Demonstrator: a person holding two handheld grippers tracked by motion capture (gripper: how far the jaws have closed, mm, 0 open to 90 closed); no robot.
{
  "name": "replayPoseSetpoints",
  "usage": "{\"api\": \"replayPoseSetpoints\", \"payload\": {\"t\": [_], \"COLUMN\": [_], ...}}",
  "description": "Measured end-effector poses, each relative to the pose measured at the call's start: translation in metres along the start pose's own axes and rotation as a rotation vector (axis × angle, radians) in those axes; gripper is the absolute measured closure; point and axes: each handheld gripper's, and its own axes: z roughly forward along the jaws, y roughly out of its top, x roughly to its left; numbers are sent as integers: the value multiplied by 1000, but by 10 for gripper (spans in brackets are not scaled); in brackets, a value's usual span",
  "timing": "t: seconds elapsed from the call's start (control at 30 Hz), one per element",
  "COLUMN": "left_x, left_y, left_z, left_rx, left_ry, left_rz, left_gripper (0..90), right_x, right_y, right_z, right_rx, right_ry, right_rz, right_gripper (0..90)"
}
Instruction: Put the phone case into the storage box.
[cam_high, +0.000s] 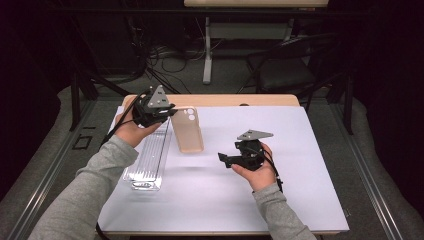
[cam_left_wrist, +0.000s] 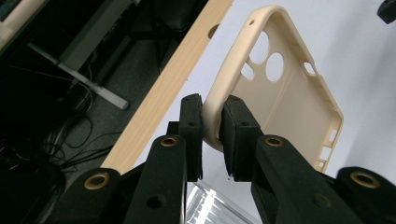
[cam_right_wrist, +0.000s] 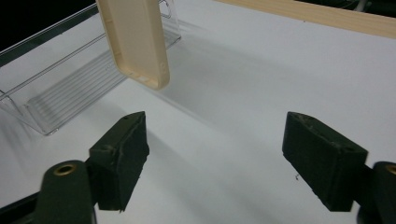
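The left gripper (cam_high: 167, 111) sits in the upper left of the high view. It is pinching the side wall of a tan phone case (cam_high: 188, 129). In the left gripper view, its two black pads (cam_left_wrist: 237, 135) squeeze the rim of the phone case (cam_left_wrist: 285, 100) near the corner by the round camera holes. The case is lifted and tilted, with its far end low over the white counter (cam_high: 280, 200).

Just left of the case lies a clear plastic tray (cam_high: 147, 160) with ridges on its floor, flat on the counter.

The right gripper (cam_high: 223, 159) is near the middle of the high view, well apart from the case. In the right gripper view its jaws stand wide apart with nothing between them, just bare counter (cam_right_wrist: 261, 84). The case's end (cam_right_wrist: 140, 42) hangs at the upper left there, beside the tray (cam_right_wrist: 70, 93).
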Motion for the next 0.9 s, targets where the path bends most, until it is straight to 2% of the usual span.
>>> {"api": "replayPoseSetpoints", "payload": {"t": [0.1, 0.2, 0.27, 0.4, 0.9], "left_x": [4, 8, 11, 16, 35], "left_y": [0, -1, -2, -2, -7], "left_z": [-4, -7, -8, -12, -24], "left_rx": [-3, 0, -6, -8, 15], "left_ry": [10, 14, 17, 24, 88], "left_rz": [-6, -6, -13, -18, 10], "left_gripper": [793, 794, 794, 793, 793], "right_x": [-3, -4, -3, -4, 0], "right_y": [1, 1, 0, 1, -1], "right_z": [-1, -3, -2, -2, -2], "right_rx": [-15, -20, -22, -27, -18], "right_ry": [39, 21, -16, 4, 7], "right_rz": [34, 30, 31, 56, 29], "right_gripper": [176, 157, 157, 149, 131]}}
